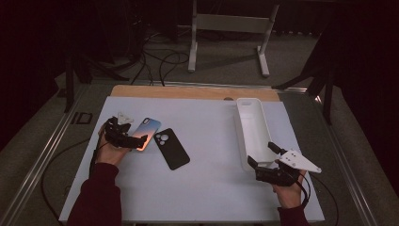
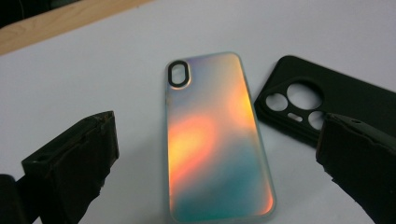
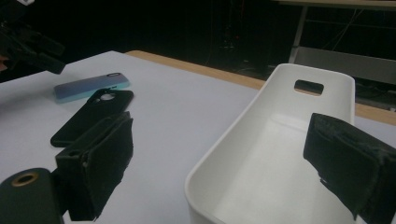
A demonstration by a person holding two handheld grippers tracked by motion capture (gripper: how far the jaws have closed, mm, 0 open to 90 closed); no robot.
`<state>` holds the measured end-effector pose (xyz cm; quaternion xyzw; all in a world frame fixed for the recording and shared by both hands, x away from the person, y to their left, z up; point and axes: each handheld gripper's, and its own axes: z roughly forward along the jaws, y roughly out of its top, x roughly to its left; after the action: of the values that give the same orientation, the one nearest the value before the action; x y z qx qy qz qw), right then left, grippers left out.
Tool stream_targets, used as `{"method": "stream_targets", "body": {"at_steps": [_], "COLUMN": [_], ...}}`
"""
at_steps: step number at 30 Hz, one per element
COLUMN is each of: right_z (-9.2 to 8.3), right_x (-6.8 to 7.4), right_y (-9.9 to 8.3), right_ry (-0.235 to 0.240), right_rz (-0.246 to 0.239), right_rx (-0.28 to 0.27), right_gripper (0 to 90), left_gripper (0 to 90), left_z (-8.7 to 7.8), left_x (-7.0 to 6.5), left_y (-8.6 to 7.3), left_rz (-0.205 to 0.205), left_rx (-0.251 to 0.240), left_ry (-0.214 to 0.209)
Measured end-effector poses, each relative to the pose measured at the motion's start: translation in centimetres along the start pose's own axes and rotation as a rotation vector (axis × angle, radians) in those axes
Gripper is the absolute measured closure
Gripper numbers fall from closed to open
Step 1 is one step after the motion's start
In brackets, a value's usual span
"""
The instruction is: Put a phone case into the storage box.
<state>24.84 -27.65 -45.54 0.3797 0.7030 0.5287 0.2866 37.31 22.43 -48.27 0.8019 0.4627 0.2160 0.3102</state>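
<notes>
both claws wide, the iridescent case between your left jaws

high view: your left gripper (image 1: 126, 136) sits at the left of the white table (image 1: 207, 188), its jaws reaching onto the near end of the iridescent phone case (image 1: 147, 133). that case lies flat, slanted, with the black phone case (image 1: 171, 148) just beside it on the right, their upper corners nearly touching. your right gripper (image 1: 263, 162) is at the near end of the white bin (image 1: 252, 129), which stands lengthwise on the right side of the table. your left hand (image 1: 109, 151) and right hand (image 1: 288, 193) come in from the bottom edge.

left gripper view: your jaws stand wide apart, one either side of the iridescent phone case (image 2: 215, 140), and neither touches it. it lies back side up, camera cut-out at the far end. the black phone case (image 2: 322, 100) lies to its right, partly behind your right-hand jaw. you hold nothing.

right gripper view: your jaws are spread wide and grip nothing. the near rim of the white bin (image 3: 224, 154) lies between them; whether a jaw touches the bin cannot be told. further off to the left lie the black phone case (image 3: 91, 116) and the iridescent phone case (image 3: 88, 86), with your left gripper (image 3: 32, 46) at the top left corner.
</notes>
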Motion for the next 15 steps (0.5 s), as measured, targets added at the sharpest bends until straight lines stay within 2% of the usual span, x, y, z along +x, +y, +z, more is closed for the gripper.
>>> {"method": "stream_targets", "body": {"at_steps": [7,15], "right_z": [-0.1,0.0], "right_x": [-0.1,0.0], "right_y": [0.0,0.0], "right_ry": [-0.005,-0.005], "right_rz": [0.003,0.003], "right_rx": [0.003,0.002], "right_gripper": [8.0,8.0], "left_gripper": [0.0,0.0], "left_z": [1.2,2.0], "left_x": [0.3,0.5], "left_y": [-0.2,-0.3], "left_rz": [-0.010,-0.023], "left_rx": [0.052,0.077], "left_ry": [0.004,0.015]}}
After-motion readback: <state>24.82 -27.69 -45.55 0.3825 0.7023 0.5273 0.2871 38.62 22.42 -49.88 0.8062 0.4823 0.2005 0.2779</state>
